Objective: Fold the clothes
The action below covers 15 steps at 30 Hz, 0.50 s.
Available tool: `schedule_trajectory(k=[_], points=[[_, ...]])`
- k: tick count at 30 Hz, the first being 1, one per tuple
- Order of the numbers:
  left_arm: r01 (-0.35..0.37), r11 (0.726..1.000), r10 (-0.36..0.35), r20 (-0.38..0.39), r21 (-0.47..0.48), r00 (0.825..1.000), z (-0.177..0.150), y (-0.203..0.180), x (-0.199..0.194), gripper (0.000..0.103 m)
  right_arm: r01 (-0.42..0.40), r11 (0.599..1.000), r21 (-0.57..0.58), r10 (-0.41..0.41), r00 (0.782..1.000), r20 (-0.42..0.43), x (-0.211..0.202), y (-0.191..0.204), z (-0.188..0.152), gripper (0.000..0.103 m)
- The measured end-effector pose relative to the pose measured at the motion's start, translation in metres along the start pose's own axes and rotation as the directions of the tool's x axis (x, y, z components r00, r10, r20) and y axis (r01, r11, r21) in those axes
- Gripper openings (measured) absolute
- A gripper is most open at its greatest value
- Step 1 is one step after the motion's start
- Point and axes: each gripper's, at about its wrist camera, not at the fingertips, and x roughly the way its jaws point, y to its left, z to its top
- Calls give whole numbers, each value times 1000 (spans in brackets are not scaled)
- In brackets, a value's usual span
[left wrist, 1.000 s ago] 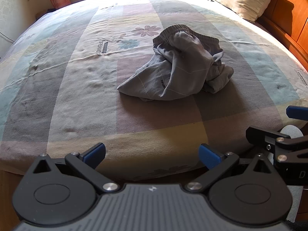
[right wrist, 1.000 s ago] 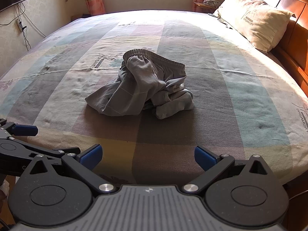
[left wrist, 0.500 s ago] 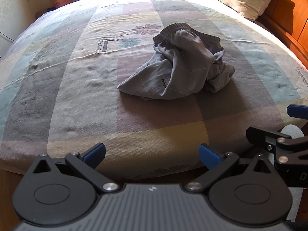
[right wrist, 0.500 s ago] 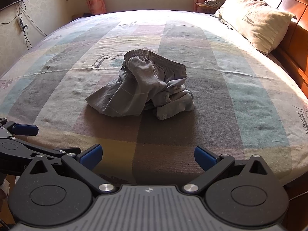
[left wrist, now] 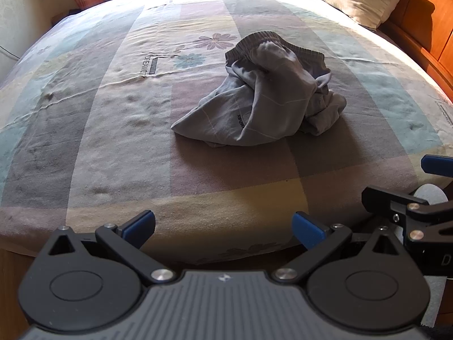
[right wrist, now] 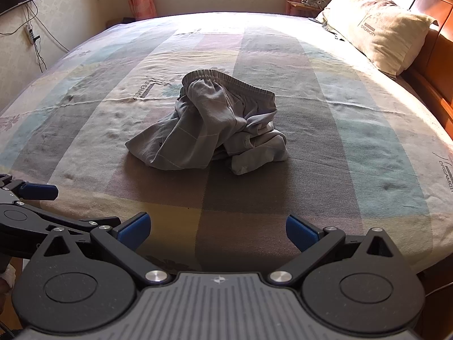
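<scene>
A crumpled pair of grey shorts [left wrist: 263, 96] [right wrist: 209, 124] lies in a heap in the middle of the bed, its ribbed waistband turned toward the far side. My left gripper [left wrist: 223, 225] hovers over the bed's near edge, well short of the shorts, open with nothing between its blue pads. My right gripper [right wrist: 218, 228] hangs beside it, also open and empty, at about the same distance from the heap. Each gripper shows at the side of the other's view.
The bed [right wrist: 368, 147] has a striped pastel cover with flower prints. A cream pillow [right wrist: 376, 25] leans on the wooden headboard [right wrist: 436, 65] at the right. Curtains, a window and a wall with cables stand beyond the far side.
Both grippers have crept slightly forward toward the bed, so the shorts look a little nearer. Neither gripper has changed its opening, and the shorts lie as before.
</scene>
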Motion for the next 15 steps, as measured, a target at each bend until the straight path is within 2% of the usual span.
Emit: schedule_trajectory(k=[15], points=[[-3,1000,3,-5,13,1000,12,0,10,102,-2,1000,-1,2,1000,-6,11,-4,10,103]])
